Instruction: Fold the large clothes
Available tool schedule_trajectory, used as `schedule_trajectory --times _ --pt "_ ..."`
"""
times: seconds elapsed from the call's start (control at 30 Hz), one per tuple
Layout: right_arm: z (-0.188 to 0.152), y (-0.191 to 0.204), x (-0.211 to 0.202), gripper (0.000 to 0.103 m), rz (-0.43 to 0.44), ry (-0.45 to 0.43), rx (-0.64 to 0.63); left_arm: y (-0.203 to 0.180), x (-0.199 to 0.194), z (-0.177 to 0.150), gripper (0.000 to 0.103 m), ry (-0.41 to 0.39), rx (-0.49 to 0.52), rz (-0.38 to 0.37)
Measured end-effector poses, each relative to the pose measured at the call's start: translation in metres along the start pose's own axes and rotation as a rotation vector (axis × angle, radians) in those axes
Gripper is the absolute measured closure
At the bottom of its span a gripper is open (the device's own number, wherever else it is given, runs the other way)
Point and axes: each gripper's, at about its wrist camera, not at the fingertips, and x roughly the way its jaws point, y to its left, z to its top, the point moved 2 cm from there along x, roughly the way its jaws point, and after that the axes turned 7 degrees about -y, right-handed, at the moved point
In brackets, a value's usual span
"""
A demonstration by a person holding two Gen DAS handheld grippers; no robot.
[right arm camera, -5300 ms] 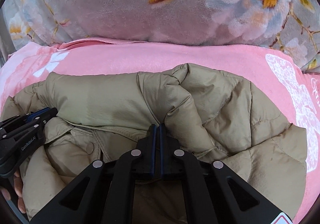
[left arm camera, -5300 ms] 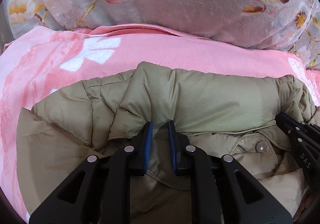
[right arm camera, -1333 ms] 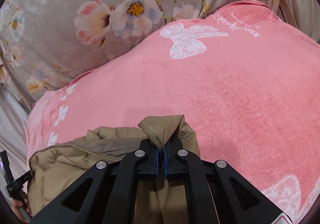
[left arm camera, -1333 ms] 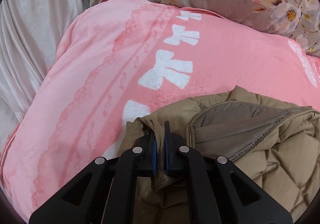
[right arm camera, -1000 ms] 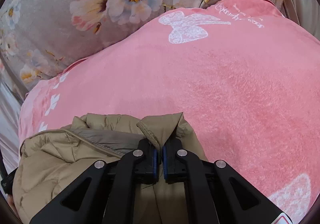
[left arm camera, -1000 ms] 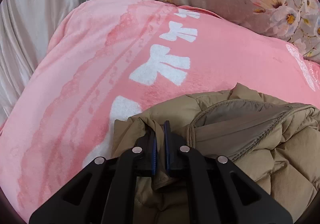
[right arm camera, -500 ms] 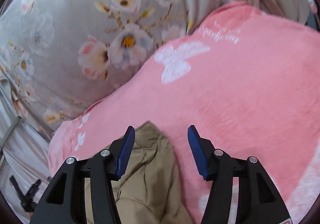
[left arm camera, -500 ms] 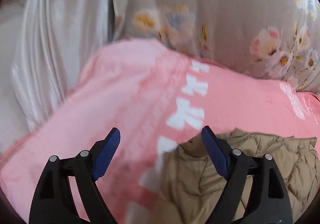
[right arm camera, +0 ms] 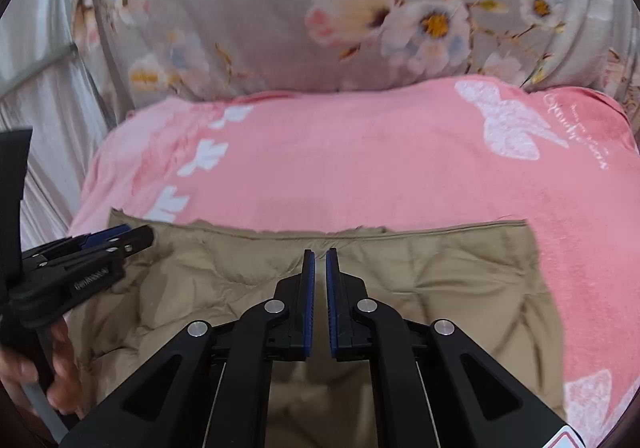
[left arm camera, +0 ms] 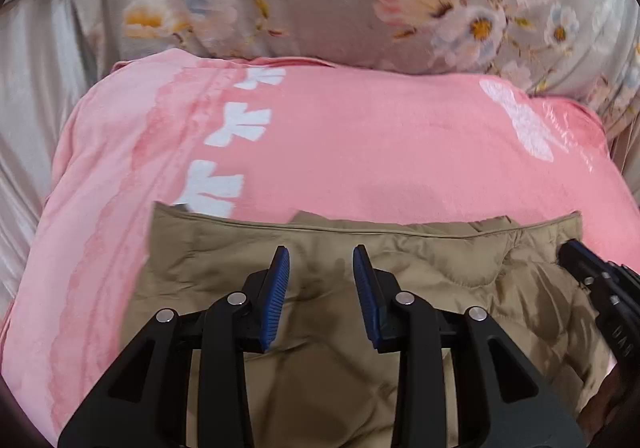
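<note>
The left gripper (left arm camera: 320, 280) hangs over the left half of the khaki quilted puffer jacket (left arm camera: 420, 276), its blue-padded fingers (left arm camera: 276, 296) moderately apart and holding nothing, while the jacket lies flat on the pink fleece blanket with white bows (left arm camera: 360, 151) covering the bed, its far edge straight. Further right, the right gripper (right arm camera: 320, 276) hovers above the jacket's middle with only a narrow gap between its fingers, also empty. I judge one fold is laid down, and the next move needs a fresh grasp on an edge.
</note>
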Motion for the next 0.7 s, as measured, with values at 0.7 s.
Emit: schedule_trajectory --times 0.7 --pt "-0.030 -0.020 0.072 0.103 -0.018 0.091 0.036 -0.023 0.073 -0.026 0.071 0.019 0.012 0.046"
